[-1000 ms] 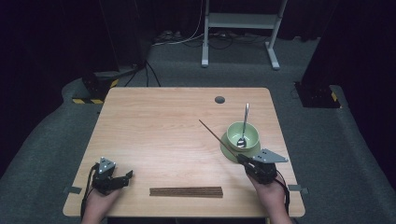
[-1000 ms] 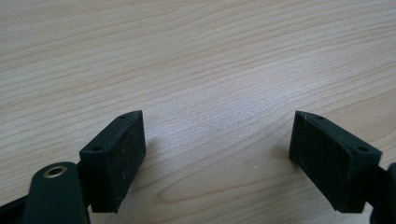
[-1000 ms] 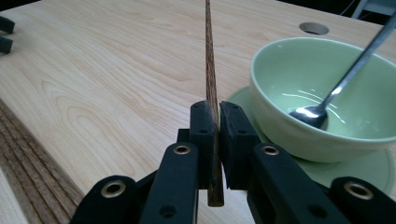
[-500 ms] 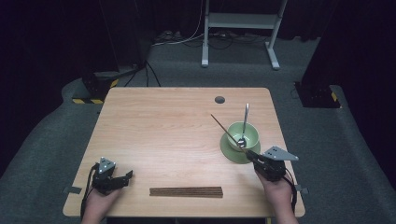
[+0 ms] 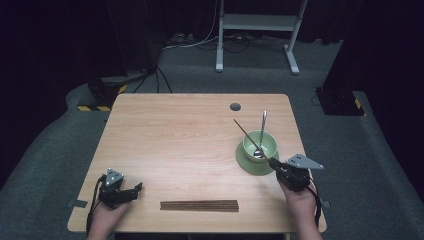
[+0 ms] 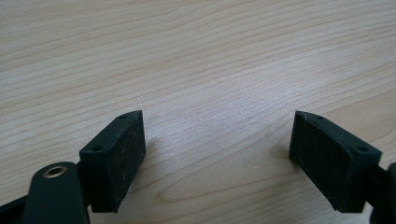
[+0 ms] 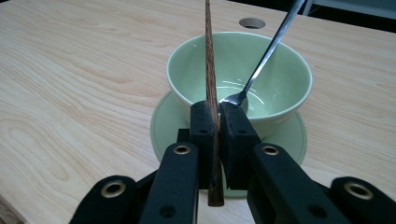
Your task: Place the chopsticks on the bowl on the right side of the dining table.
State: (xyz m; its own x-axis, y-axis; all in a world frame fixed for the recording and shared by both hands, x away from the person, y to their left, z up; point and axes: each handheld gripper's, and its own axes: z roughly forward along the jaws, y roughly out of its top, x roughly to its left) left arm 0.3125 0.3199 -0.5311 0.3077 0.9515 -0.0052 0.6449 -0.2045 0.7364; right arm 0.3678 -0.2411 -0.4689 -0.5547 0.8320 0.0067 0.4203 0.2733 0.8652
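- The wooden surface [image 5: 190,145] carries a green bowl [image 5: 260,145] on its saucer [image 5: 245,164], right of centre in the high view; a spoon [image 5: 262,131] leans inside.
- A row of chopsticks [image 5: 199,205] lies along the bottom edge.
- The right gripper [image 5: 274,162] has swung its chopstick [image 7: 208,56] from left of the bowl to over it, likely ready to drop in.
- Its fingers [image 7: 201,126] pinch that chopstick tightly.
- The left gripper [image 5: 136,189], lower left, rests with fingers [image 6: 116,158] wide apart and empty.
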